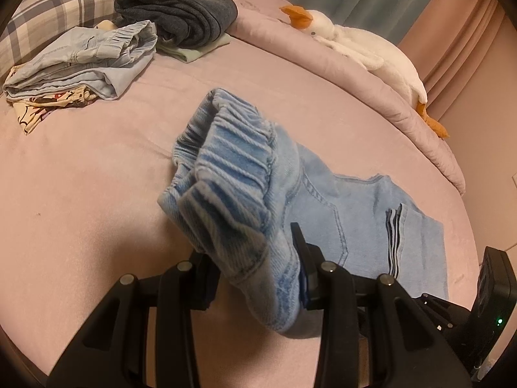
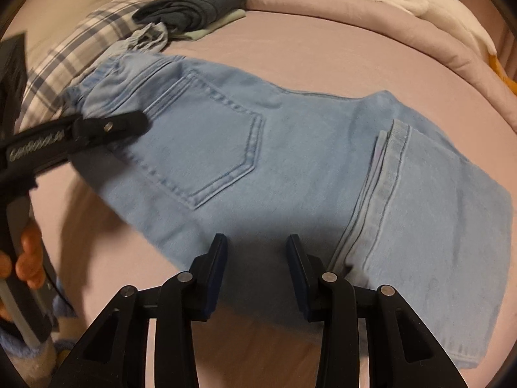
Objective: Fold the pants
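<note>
Pink bedding (image 2: 290, 42) covers the bed you are working on, and it fills both wrist views.

Nearest to you, your right gripper (image 2: 257, 258) hangs over the lower edge of the jeans (image 2: 226, 148) with its jaws parted and nothing between them; it grasps nothing. Your left gripper (image 1: 255, 278) is clenched on the elastic waistband (image 1: 226, 161), lifting that bunched end off the sheet; the right wrist view shows its arm crossing in from the left onto the waistband corner.

Just beyond, the jeans lie mostly flat, back pocket (image 2: 210, 155) upward. The leg hems (image 2: 392, 148) are already doubled back and rest on the upper part of the garment, so one fold looks done. What seems left is bringing the lifted waistband end over the rest to make a compact bundle, then setting it aside.

Farther back on the left, a pile of folded clothes (image 1: 80, 64) sits beside a plaid pillow (image 1: 64, 9), with a dark grey folded garment (image 1: 181, 9) behind it. At the far right edge lies a white plush goose (image 1: 355, 48).
</note>
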